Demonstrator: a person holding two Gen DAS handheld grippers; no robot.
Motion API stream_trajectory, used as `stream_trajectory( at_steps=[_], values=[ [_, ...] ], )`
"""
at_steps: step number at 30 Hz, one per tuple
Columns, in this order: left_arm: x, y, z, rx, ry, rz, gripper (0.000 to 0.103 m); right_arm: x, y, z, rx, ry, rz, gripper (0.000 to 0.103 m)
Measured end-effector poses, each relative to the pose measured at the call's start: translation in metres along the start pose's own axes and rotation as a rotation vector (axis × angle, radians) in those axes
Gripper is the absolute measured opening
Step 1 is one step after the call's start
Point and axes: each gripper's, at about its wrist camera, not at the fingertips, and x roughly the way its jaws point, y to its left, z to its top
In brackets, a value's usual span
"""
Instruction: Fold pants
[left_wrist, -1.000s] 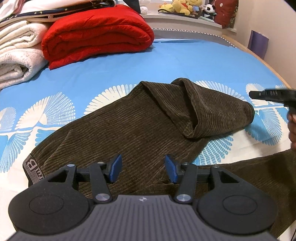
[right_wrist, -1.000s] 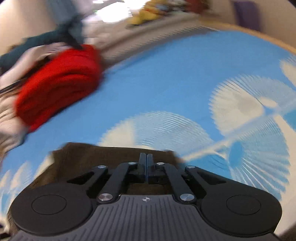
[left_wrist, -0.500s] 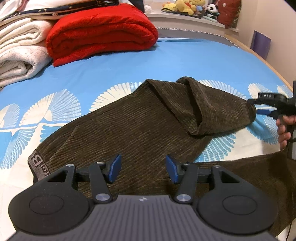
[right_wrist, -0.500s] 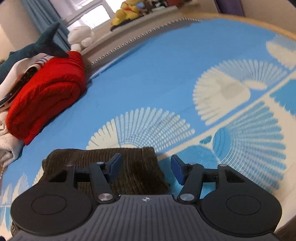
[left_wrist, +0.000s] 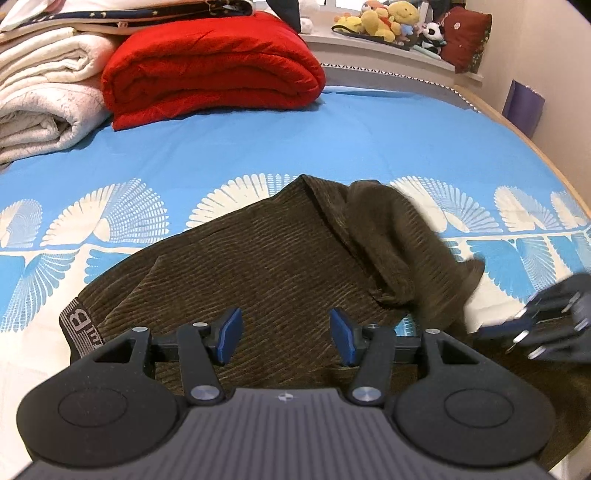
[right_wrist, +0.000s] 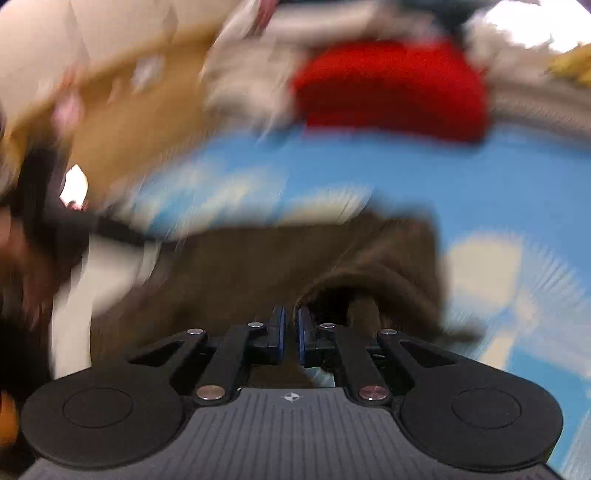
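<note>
Left wrist view, nearest first: left gripper (left_wrist: 286, 336) hovers low over the brown corduroy pants (left_wrist: 258, 273), jaws spread wide, nothing between the blue pads. Pants lie across the blue fan-print bedsheet (left_wrist: 369, 140); waistband label (left_wrist: 82, 325) sits at the near left edge, and one leg end is folded back over the body of the garment in a loose hump at centre right. Right gripper (left_wrist: 491, 332) shows blurred at the right edge, just beside that folded leg. Farther back: folded red blanket (left_wrist: 210, 66) and stacked white quilts (left_wrist: 44, 92) at the head of the bed, plush toys (left_wrist: 384, 22) on the ledge behind.

Right wrist view is heavily motion-blurred. Its jaws stand nearly closed, a narrow gap between the pads (right_wrist: 280, 328); whether cloth is pinched I cannot tell. Brown fabric lies just beyond the fingertips.
</note>
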Motion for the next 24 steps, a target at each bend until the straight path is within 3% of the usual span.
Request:
stream_trajectory(
  at_steps=[1, 3, 7, 10, 16, 21, 22, 23, 24],
  values=[
    [-0.001, -0.001, 0.000, 0.000, -0.001, -0.003, 0.058, 0.010, 0.000, -0.006, 0.010, 0.040, -0.028, 0.010],
    [-0.003, -0.005, -0.001, 0.009, -0.003, -0.009, 0.058, 0.014, -0.002, -0.010, 0.060, 0.030, -0.036, 0.012],
    [-0.003, -0.008, -0.002, 0.018, -0.002, -0.007, 0.059, 0.003, -0.011, 0.002, 0.196, -0.084, 0.014, 0.041],
    [0.000, -0.006, -0.002, 0.014, 0.003, 0.000, 0.059, -0.001, -0.026, 0.008, 0.329, -0.127, 0.033, 0.053],
    [0.005, -0.004, 0.000, 0.012, 0.011, 0.001, 0.059, 0.019, -0.082, -0.014, 0.731, -0.100, 0.003, 0.053],
    [0.008, -0.007, -0.001, 0.022, 0.016, 0.001, 0.059, 0.020, -0.114, -0.034, 1.046, -0.232, 0.027, 0.052],
    [0.010, -0.007, -0.001, 0.024, 0.019, 0.002, 0.059, 0.020, -0.117, -0.036, 1.081, -0.251, 0.010, 0.043],
    [0.011, -0.008, -0.002, 0.027, 0.021, 0.002, 0.059, 0.022, -0.119, -0.034, 1.091, -0.257, 0.006, 0.024],
    [0.014, -0.009, -0.003, 0.028, 0.026, 0.001, 0.059, 0.024, -0.120, -0.031, 1.091, -0.259, 0.005, 0.014]
  ],
)
